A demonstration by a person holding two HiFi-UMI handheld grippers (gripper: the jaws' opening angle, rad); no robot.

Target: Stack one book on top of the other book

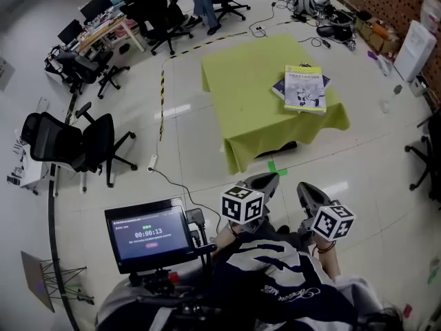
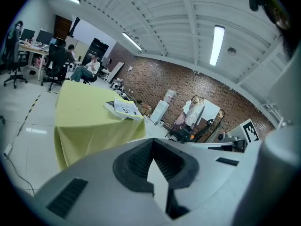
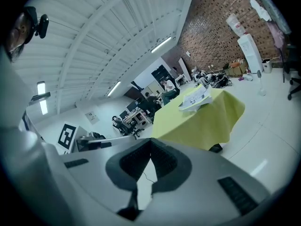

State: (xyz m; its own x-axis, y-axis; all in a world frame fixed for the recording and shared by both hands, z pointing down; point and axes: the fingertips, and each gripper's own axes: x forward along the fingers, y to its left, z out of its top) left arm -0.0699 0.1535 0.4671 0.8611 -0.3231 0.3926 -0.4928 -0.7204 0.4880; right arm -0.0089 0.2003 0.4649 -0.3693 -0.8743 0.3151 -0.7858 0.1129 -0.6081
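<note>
- Nearest you in the head view, the left gripper [image 1: 270, 179] and right gripper [image 1: 307, 187] hang side by side over the floor, well short of the table [image 1: 241, 109]. A screen [image 1: 150, 234] stands near left.
- Far on that table's right side, the top book [image 1: 304, 88] lies on the lower book [image 1: 278, 87], a little askew, so the stacking looks done.
- Left gripper view: your pads [image 2: 138, 160] meet with nothing between them. The top book [image 2: 124, 108] shows far left on the table, well apart from the jaws.
- Right gripper view: your fingers [image 3: 164, 160] are closed too, and empty. The top book [image 3: 195, 96] lies far right, near the table's edge.
- You seem to be at the closing step. The next move calls only for checking that the top book sits steady. If it overhangs, walk in and nudge it square.
</note>
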